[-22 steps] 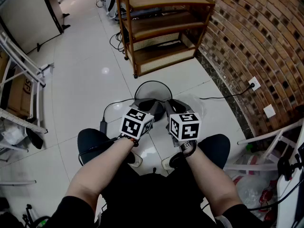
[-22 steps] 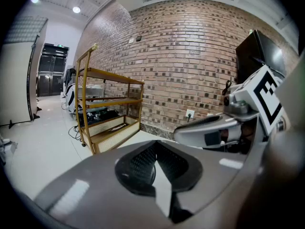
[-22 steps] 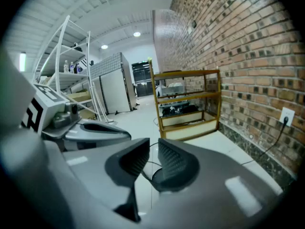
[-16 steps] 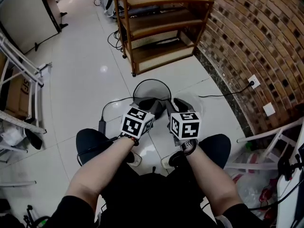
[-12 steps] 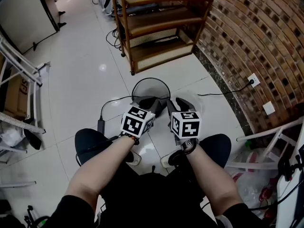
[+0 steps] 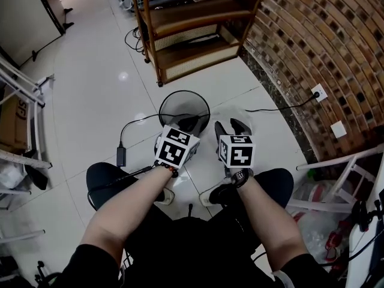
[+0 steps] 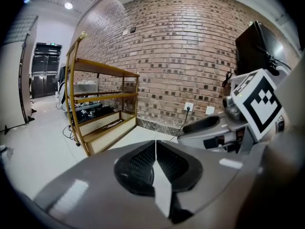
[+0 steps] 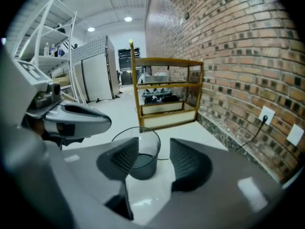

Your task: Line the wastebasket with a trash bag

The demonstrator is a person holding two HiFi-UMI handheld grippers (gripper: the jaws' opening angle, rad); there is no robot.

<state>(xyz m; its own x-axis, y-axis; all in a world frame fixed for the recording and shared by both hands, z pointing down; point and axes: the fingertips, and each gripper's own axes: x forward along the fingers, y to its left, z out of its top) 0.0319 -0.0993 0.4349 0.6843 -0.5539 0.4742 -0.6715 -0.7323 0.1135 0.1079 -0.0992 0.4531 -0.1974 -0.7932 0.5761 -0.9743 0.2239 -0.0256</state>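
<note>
Wastebasket [image 6: 180,104] lies just beyond the pressed-together fingertips of the left gripper [image 6: 188,124] — closer than a second ago — while the right gripper [image 6: 233,126] is spread and empty.

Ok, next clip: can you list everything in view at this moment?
wastebasket: one, black mesh, no liner seen, on the white floor just ahead of both grippers
shelf unit: one, wooden, beyond the wastebasket, beside the brick wall
brick wall: one, brown, right side
wall socket: one, white, on the brick wall, black cable plugged in
power adapter: one, black, on the floor left of the left gripper
rack: one, white, left edge
left gripper: one, grey, jaws shut, nothing between them
right gripper: one, grey, jaws open, empty
forearms: two, bare, bottom centre
</note>
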